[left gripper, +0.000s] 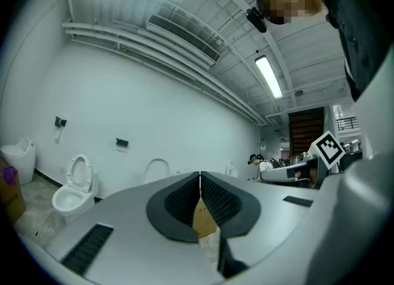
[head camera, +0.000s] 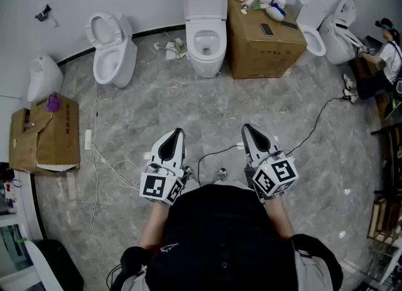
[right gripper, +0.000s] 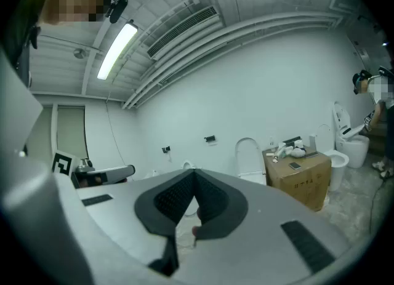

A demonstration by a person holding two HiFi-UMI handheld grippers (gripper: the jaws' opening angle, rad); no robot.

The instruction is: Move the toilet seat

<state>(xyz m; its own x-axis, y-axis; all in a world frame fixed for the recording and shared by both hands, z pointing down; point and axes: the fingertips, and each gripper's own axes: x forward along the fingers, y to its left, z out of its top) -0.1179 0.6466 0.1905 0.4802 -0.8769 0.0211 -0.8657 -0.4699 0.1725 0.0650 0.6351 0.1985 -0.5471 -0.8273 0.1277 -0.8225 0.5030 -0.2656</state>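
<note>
Left gripper and right gripper are held clenched and empty, close to the body. The toilet is found well apart at 12 o'clock, its seat lengthwise along that line, judged about equally near to both

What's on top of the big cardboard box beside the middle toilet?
A dark phone lies flat on the cardboard box; white bottles and clutter are heaped at its back edge. Whatever lies under that heap is hidden.
</note>
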